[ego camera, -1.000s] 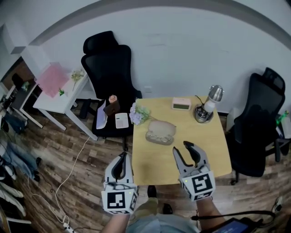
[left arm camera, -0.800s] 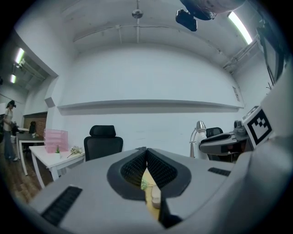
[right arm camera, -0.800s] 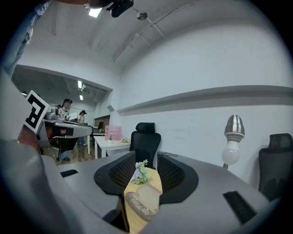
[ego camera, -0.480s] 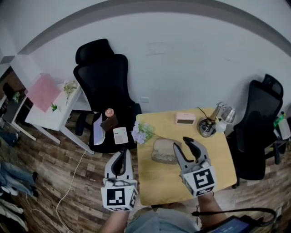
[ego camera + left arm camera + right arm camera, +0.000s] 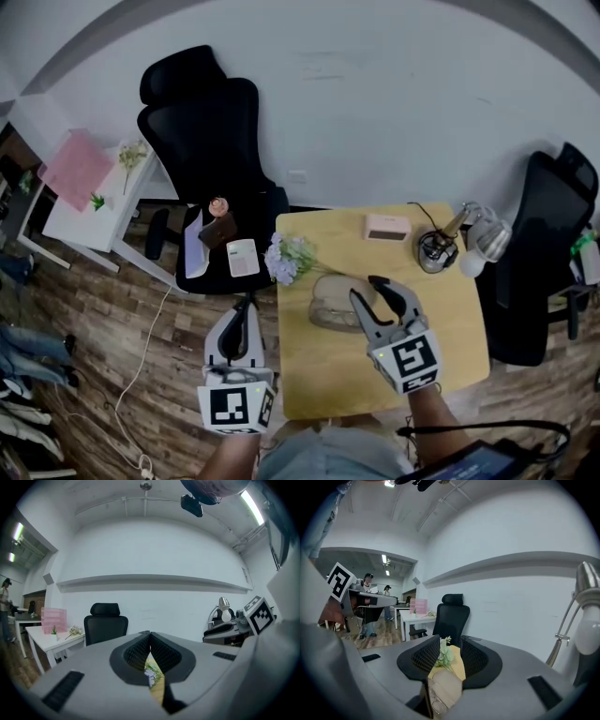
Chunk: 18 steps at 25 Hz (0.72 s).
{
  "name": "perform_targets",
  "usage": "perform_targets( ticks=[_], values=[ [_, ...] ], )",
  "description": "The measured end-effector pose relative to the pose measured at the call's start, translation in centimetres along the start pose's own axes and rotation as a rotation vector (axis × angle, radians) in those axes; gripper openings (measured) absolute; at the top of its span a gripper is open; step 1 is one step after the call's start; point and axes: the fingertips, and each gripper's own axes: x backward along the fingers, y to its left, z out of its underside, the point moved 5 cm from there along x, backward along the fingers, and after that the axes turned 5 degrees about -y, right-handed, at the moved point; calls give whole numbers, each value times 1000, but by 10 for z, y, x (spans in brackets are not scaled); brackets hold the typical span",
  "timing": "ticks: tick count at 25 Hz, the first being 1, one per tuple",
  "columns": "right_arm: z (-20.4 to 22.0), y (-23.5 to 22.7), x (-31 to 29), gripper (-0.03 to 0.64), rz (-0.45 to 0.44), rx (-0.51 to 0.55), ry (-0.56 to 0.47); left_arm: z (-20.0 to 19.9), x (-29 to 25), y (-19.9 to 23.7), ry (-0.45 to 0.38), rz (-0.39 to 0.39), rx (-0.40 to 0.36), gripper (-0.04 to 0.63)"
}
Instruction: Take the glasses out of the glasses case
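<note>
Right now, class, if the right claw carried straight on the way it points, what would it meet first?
Most likely the glasses case. It lies straight ahead, seen through the gap of the right claw's open jaws, which have just been closing slightly and grip nothing. The flowers stand beyond it. Depth is unclear.

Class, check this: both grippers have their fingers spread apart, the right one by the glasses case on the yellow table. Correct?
No. The left gripper view shows the left gripper with fingers closed together. Only the right gripper has them apart, having just closed slightly, by the glasses case on the yellow table, not gripping it.
</note>
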Motion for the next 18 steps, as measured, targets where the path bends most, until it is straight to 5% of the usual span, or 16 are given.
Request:
perform_targets(
  ticks=[18],
  values=[
    [124, 14, -40, 132, -270, -30, 285, 55, -22, 0, 151, -87, 14, 6]
  ],
)
